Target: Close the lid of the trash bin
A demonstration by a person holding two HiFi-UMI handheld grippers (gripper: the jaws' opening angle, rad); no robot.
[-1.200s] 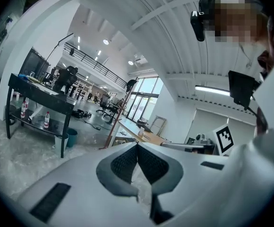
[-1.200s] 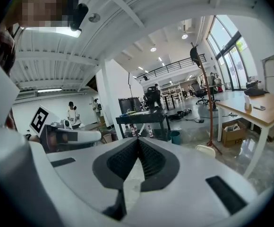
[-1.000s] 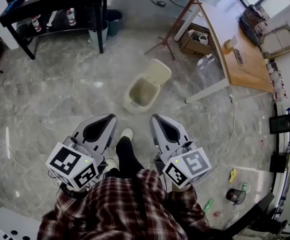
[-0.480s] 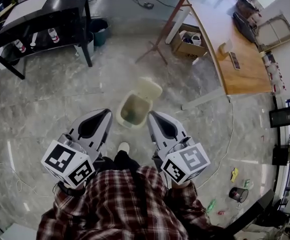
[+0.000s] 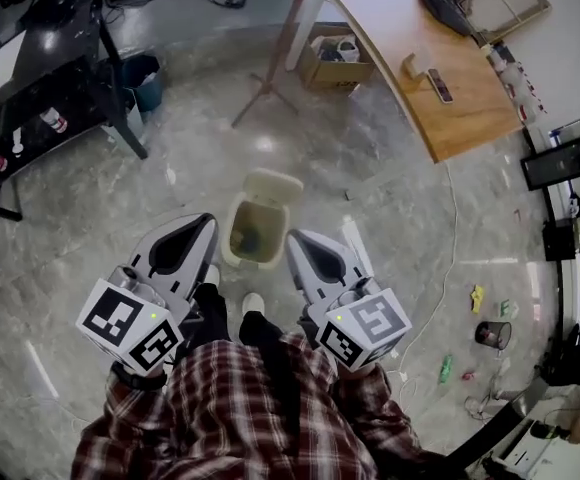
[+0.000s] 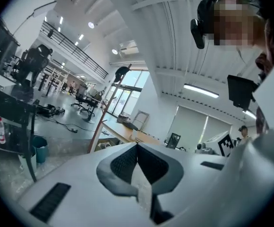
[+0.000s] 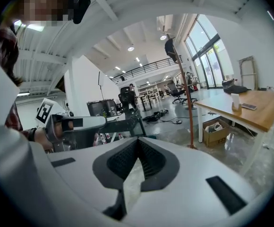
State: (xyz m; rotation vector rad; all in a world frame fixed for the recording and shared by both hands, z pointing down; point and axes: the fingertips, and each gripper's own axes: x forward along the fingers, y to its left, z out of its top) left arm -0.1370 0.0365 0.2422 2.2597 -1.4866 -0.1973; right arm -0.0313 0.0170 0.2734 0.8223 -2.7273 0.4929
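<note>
A cream trash bin (image 5: pixel 253 234) stands on the marble floor just ahead of my feet. Its lid (image 5: pixel 274 187) is tipped open at the far side, and the inside shows. My left gripper (image 5: pixel 208 224) is shut and empty, its tip just left of the bin's rim and held above it. My right gripper (image 5: pixel 294 239) is shut and empty too, with its tip just right of the rim. The left gripper view shows the closed left gripper (image 6: pixel 137 145) pointing out across the room, with no bin in sight. In the right gripper view the right gripper (image 7: pixel 138 140) also points across the room.
A black table (image 5: pixel 40 63) and a teal bucket (image 5: pixel 146 71) stand at the far left. A wooden desk (image 5: pixel 425 53), a cardboard box (image 5: pixel 334 56) and a red stand pole (image 5: pixel 275 53) are beyond the bin. A cable (image 5: pixel 448 268) and a small black bin (image 5: pixel 492 335) lie to the right.
The person has walked toward the bin. It was well ahead of the grippers and now sits between their tips. Both grippers stayed shut.
</note>
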